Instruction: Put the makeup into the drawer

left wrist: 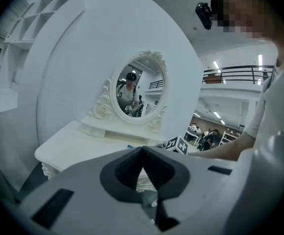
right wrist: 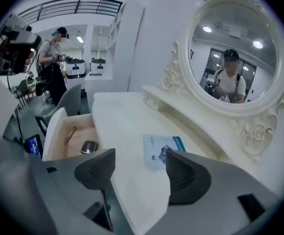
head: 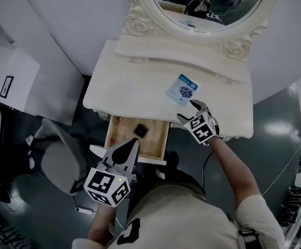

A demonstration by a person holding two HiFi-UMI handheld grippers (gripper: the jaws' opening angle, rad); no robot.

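Note:
A flat white-and-blue makeup packet (head: pixel 181 90) (right wrist: pixel 160 151) lies on the white vanity top (head: pixel 140 82). My right gripper (head: pixel 188 111) (right wrist: pixel 139 155) hovers open just in front of it, one jaw over the packet's near edge and nothing between the jaws. Under the tabletop the wooden drawer (head: pixel 120 145) (right wrist: pixel 54 131) stands pulled out. A dark compact (head: pixel 140 130) (right wrist: pixel 89 147) and a thin stick (right wrist: pixel 69 133) lie in it. My left gripper (head: pixel 133 145) (left wrist: pixel 142 150) is shut and empty, held above the drawer's front edge.
An oval mirror (head: pixel 207 4) in a carved frame stands at the back of the vanity on a raised shelf (head: pixel 181 61). A grey chair (head: pixel 57 157) sits left of the drawer. A cable (head: pixel 275 183) runs along the dark floor at right.

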